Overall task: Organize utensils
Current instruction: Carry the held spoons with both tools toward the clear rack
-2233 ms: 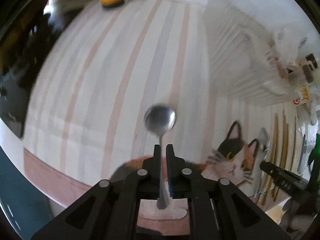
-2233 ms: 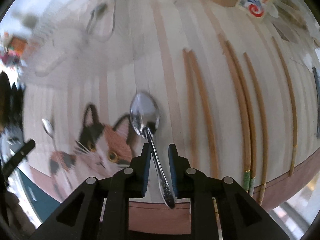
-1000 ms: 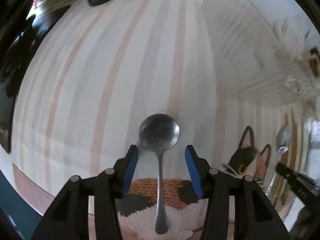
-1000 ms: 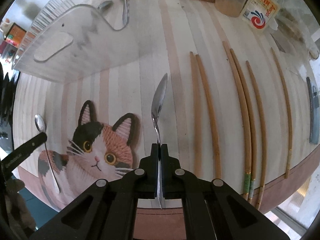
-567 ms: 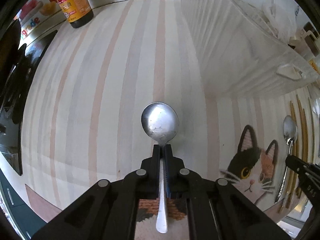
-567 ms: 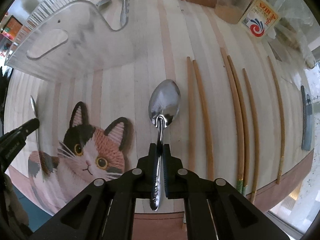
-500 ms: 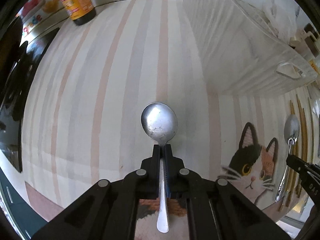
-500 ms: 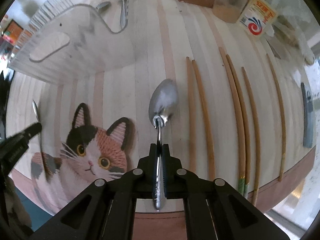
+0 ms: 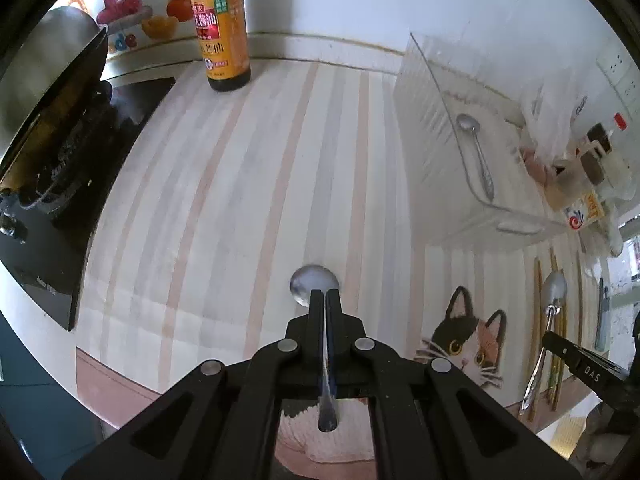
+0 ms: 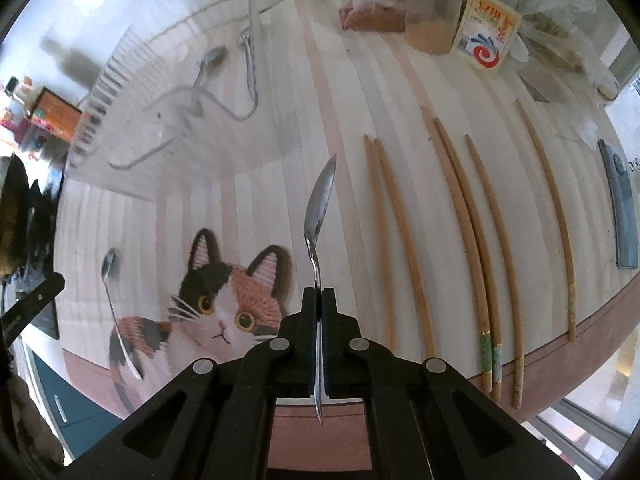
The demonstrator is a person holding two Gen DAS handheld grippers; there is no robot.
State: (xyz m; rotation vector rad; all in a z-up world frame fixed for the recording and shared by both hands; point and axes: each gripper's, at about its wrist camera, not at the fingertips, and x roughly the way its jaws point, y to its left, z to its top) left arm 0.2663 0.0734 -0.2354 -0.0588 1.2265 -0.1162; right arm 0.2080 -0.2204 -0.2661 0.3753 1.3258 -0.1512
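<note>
Lying inside the clear tray: two spoons. Pinching one spoon in left gripper, another spoon in right gripper, beside the tray.

- The spoon in the left gripper was polished metal, its bowl dulled.
- The right gripper was matt black plastic with blue pads and bright metal rivets.
- Its spoon was shiny metal.
- The mat looked like matt, striped cloth with a knit-look cat.
- The chopsticks were smooth wood.
- The tray was clear ribbed plastic.
- The bottle was glossy with a paper label.
</note>
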